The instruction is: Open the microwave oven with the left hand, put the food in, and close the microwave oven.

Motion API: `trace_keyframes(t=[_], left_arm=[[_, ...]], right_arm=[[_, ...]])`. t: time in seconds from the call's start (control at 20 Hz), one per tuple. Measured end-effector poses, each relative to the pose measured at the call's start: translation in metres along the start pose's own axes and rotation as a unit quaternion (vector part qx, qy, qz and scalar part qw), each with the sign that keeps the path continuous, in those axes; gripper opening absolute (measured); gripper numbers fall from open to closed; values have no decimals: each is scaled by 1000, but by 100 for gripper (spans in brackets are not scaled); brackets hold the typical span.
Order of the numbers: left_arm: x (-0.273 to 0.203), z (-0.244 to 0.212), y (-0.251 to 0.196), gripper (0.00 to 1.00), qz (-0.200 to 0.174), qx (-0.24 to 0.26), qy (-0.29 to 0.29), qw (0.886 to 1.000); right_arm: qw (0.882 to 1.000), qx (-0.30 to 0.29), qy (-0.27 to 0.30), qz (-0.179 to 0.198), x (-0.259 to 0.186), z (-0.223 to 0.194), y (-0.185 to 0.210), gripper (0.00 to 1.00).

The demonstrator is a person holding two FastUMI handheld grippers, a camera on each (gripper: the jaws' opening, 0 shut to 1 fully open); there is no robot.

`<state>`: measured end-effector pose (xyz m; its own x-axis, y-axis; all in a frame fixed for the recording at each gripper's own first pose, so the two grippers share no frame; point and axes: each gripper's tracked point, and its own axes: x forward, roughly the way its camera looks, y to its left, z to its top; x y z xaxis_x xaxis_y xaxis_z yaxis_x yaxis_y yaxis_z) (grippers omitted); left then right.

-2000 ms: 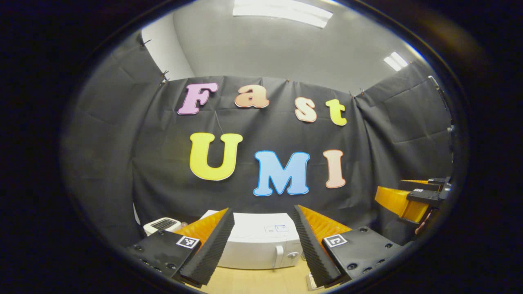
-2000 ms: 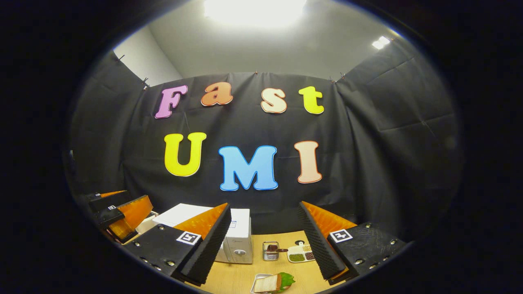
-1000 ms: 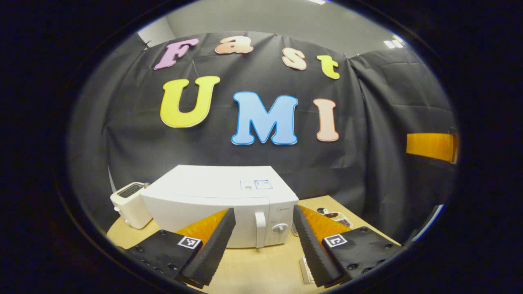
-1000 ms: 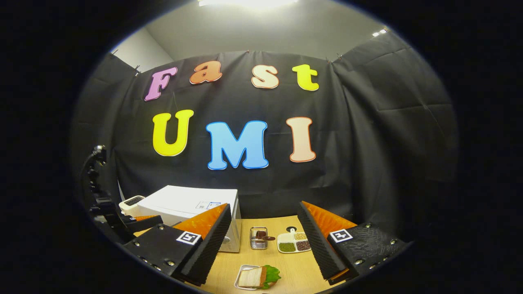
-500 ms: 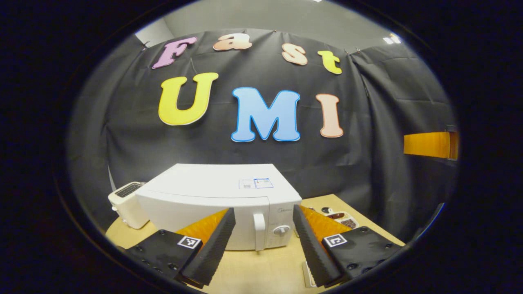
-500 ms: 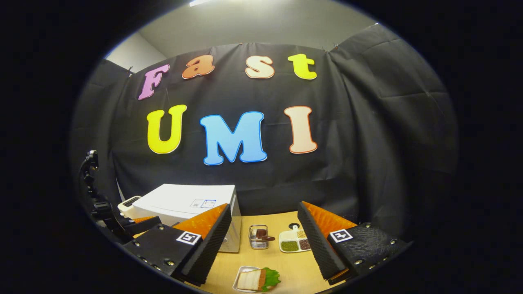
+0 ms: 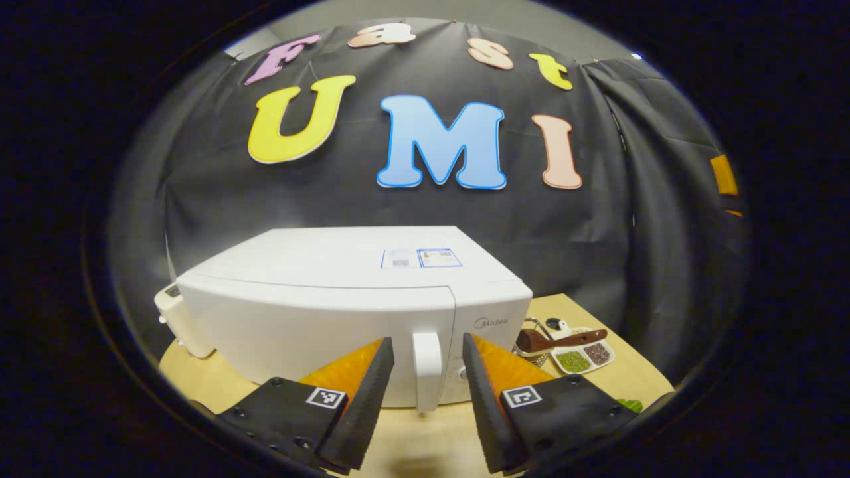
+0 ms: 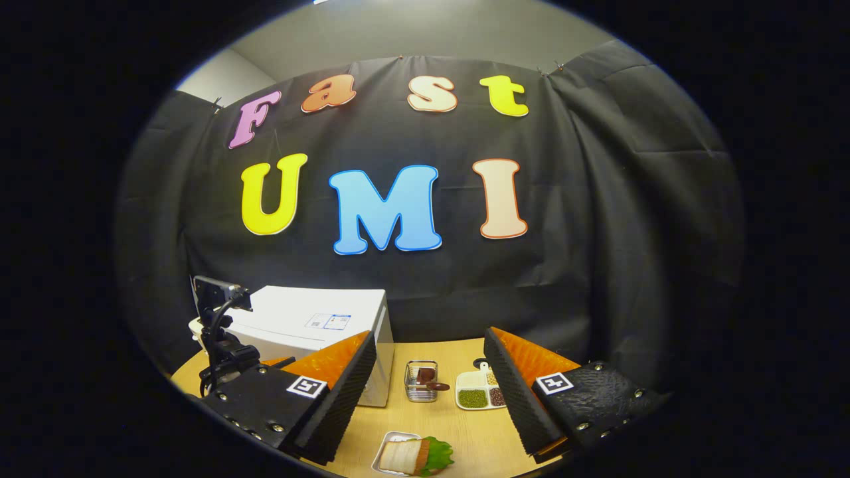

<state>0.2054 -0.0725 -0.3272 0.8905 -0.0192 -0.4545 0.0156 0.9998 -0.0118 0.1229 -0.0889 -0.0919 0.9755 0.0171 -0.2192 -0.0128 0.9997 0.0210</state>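
At six o'clock in the left gripper view, the left gripper [image 7: 425, 398] is held with its jaws apart, the microwave's [image 7: 345, 312] upright door handle [image 7: 427, 369] framed between the two fingers, contact not discernible; the door is seen closed, so the opening step is judged to be in hand. At six o'clock in the right gripper view, the right gripper [image 8: 431, 398] is held wide and empty above the table [image 8: 465, 431], the sandwich tray [image 8: 412, 457] just below it, the microwave at nine o'clock. Next, the handle is to be clamped and swung outward on the hinge arc, without dragging the oven.
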Motion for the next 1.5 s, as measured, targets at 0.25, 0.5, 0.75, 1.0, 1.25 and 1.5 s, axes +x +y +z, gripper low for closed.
trace_keyframes(t=[0.25,0.5,0.75,1.0,1.25,1.5], left_arm=[[11,-12,-2,28,-3,1,23,1000],[9,-15,-2,9,-24,-8,36,999],[-47,-34,0,8,-44,16,47,998],[-121,-59,22,9,-56,33,69,996],[-192,-83,63,10,-51,66,79,993],[-246,-102,121,10,-43,117,83,989]], right_arm=[[1000,1,14,-9,10,-7,-13,99],[1000,4,8,-2,9,-3,-4,99],[1000,6,0,3,-2,-1,7,99],[1000,15,4,18,-19,-5,32,99],[999,13,-6,34,-51,-7,68,99],[999,16,-9,42,-87,-17,100,99]])
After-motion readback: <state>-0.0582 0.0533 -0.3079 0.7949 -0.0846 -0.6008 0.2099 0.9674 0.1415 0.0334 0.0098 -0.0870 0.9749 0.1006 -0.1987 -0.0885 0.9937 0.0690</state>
